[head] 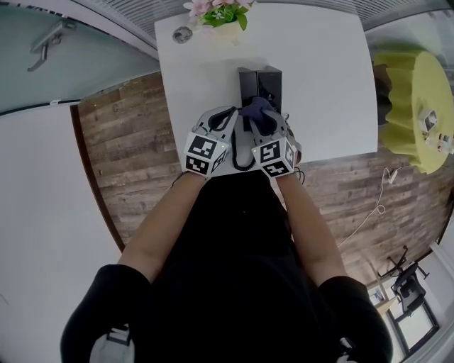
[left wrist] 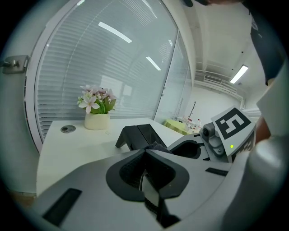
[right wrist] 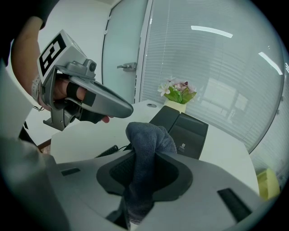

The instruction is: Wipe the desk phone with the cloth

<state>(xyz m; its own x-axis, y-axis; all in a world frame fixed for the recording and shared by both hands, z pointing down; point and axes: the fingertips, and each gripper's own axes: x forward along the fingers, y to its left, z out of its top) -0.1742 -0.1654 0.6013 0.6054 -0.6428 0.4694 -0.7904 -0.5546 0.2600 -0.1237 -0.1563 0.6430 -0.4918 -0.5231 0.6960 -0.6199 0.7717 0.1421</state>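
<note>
The cloth (right wrist: 151, 135) is already in hand: the right gripper (right wrist: 145, 159) has its jaws closed on it, and a grey-blue fold stands up above the pads. In the head view this bundle is at upper centre, just at the near edge of the phone (head: 259, 84), which sits on the white desk (head: 326, 85). I cannot tell if the cloth touches the phone. The left gripper (left wrist: 145, 155) has its jaws pressed together with nothing between them, and it is close beside the right one. So, in my judgement, the pick-up of the cloth is done and the wiping itself is only at its beginning. The black top of the phone, toward the plant (head: 221, 13), is left to wipe.
</note>
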